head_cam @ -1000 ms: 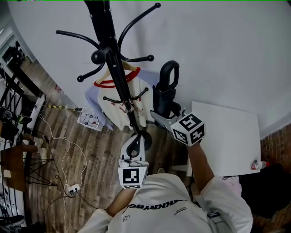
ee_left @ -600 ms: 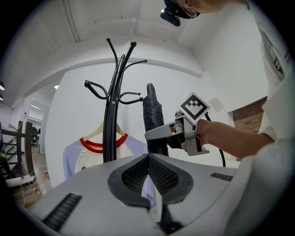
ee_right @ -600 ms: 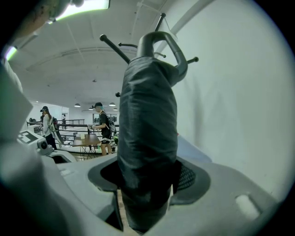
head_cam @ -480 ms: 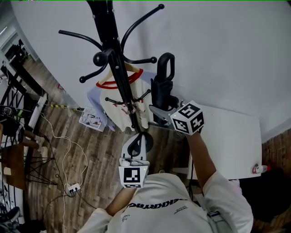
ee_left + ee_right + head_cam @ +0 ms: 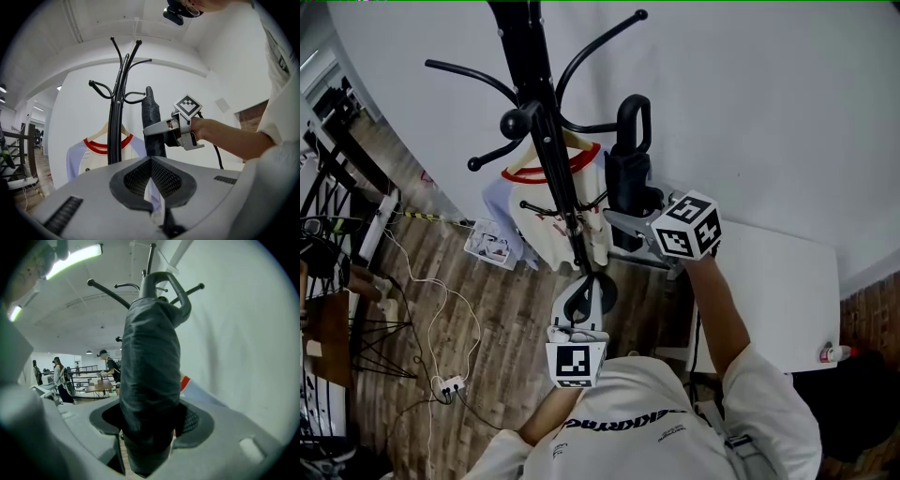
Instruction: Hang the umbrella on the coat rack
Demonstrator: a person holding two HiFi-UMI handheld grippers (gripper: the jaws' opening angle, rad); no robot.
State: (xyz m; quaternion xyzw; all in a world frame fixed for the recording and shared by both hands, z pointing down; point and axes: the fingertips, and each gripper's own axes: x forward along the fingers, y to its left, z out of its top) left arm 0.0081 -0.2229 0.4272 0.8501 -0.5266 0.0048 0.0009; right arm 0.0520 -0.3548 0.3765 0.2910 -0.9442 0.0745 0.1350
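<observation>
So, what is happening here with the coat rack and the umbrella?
A person works with a gripper in each hand. The right gripper is closed on a folded black umbrella and holds it upright beside the coat rack, with its loop handle close to one of the hooks. As far as the views show, the umbrella is not hung yet. The left gripper is shut and empty, lower down. A shirt on a hanger is on the rack.

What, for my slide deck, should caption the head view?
Right gripper grips the folded black umbrella upright beside the coat rack; left gripper shut.
</observation>
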